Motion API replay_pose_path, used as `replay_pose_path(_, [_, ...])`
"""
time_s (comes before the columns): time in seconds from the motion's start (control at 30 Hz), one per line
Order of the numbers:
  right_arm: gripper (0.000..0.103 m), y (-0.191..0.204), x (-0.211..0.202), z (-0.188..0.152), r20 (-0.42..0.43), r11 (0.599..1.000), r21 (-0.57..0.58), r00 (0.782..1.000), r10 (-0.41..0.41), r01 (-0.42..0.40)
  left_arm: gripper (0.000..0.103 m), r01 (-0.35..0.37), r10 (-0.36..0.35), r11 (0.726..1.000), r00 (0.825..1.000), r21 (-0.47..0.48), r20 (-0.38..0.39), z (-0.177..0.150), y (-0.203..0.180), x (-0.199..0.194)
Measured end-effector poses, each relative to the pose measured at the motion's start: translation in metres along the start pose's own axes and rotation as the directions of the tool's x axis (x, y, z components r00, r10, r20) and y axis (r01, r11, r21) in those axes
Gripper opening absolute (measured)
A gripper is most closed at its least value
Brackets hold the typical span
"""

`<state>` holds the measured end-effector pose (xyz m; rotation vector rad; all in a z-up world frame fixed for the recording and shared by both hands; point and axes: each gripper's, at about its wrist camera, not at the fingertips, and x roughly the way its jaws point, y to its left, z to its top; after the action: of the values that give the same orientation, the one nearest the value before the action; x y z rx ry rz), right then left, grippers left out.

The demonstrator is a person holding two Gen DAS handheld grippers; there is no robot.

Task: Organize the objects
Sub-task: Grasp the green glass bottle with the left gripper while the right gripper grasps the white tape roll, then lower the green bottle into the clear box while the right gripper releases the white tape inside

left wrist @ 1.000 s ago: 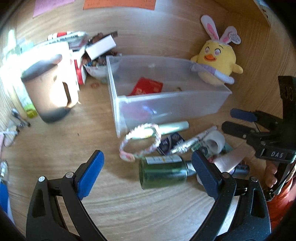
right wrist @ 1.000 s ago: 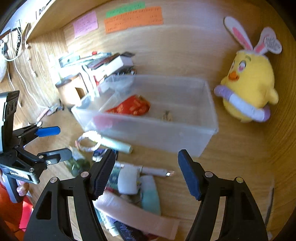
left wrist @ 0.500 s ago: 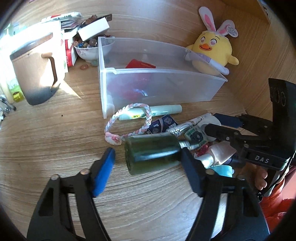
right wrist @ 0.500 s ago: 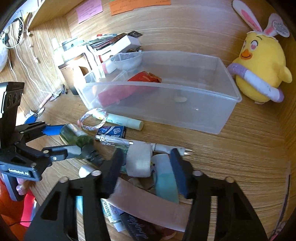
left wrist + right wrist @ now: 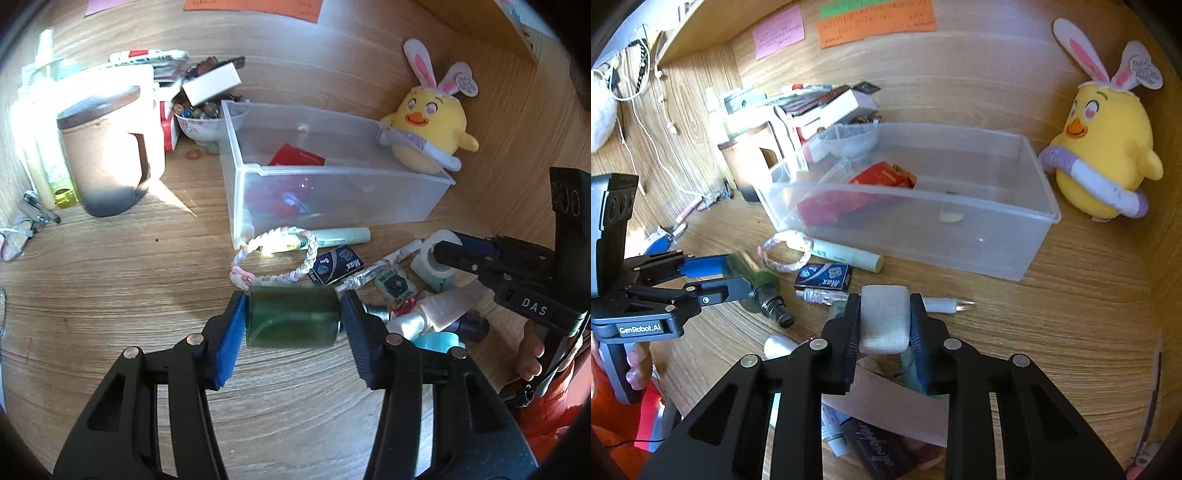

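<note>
The left gripper (image 5: 293, 323) has a green bottle (image 5: 291, 317) between its blue fingers (image 5: 231, 341). The fingers are closing and both sit against the bottle's ends. The bottle lies on its side on the tabletop (image 5: 110, 295), just in front of a braided band (image 5: 275, 258).

The right gripper (image 5: 884, 319) has a white tape roll (image 5: 884, 319) between its fingers, and they are closing on it too, already pressed on both sides. The roll sits on top of a heap of tubes and packs.

To do this step well, I think each hand should squeeze firmly first, then lift straight up. The bottle is round and smooth, so it could slip or roll. The roll is soft, so a gentle squeeze should do. The band touches the bottle and may get dragged along, so lift slowly.

Farther back is the clear bin (image 5: 406, 216), with a red pack (image 5: 297, 157) inside. That looks like the place to put things. A yellow chick toy (image 5: 430, 127) sits beside it.

A second ago both grippers were wide open and held nothing. The bottle and the roll lay loose in front of them. Now the fingers have come in around them.
</note>
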<state>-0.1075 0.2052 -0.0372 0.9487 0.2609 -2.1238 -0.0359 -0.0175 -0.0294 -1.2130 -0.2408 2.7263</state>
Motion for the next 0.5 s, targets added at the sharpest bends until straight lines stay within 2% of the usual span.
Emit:
replay_pose_path(0.23, [0.023,-0.004,-0.022,0.008,0.07,1.0,0.022,0.998,-0.004,0.002,0.051,-0.015,0.015,1.0,0.998,-0.003,0.065,0.012,-0.002,-0.019])
replay_pose_path(0.5, [0.023,-0.011,-0.04,0.023,0.14,0.999,0.044,0.99,-0.012,0.006,0.051,-0.01,0.01,1.0,0.987,-0.002,0.159,0.038,-0.007,-0.038])
